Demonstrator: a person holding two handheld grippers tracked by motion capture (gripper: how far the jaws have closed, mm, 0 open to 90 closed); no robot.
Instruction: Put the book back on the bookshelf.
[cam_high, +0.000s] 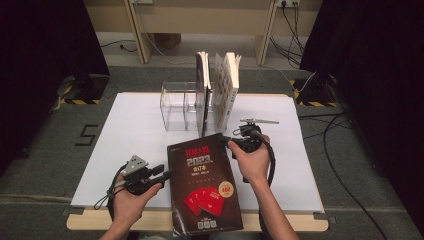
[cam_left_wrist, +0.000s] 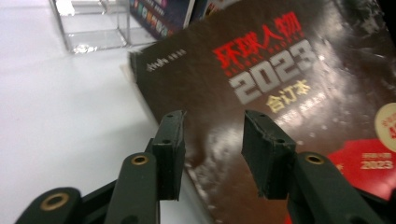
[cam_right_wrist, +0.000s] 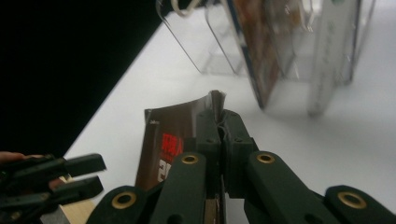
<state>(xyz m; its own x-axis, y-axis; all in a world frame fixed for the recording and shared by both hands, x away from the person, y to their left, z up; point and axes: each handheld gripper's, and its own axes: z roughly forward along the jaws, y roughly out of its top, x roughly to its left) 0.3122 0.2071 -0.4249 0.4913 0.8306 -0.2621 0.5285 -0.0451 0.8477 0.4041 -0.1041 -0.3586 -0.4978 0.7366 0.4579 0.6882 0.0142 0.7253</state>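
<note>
Right gripper (cam_high: 231, 142) – jaws pressed together on the top right corner of the dark magazine (cam_high: 204, 184), the cover edge pinched between the pads; in the right gripper view (cam_right_wrist: 219, 128) the corner crumples up between the two black jaws.

Left gripper (cam_high: 167, 173) – jaws spread, nothing between the pads; they stand just off the magazine's left edge, at about 9 o'clock of it. In the left gripper view (cam_left_wrist: 212, 156) the two pads are apart, with the glossy cover (cam_left_wrist: 289, 107) beyond the gap, not gripped.

Magazine – dark brown cover, red and silver title, "2023", red cards printed low on the front. It sits at the near middle of the white table sheet (cam_high: 130, 145), its lower end reaching past the near edge at 6 o'clock; its far corner is raised in the right gripper.

Clear acrylic rack (cam_high: 180, 105) – at 12 o'clock of the magazine, well apart from the left gripper. Two books stand in it: a dark-edged one (cam_high: 202, 92) and, at its 3 o'clock, a pale patterned one (cam_high: 227, 87) leaning slightly.
</note>
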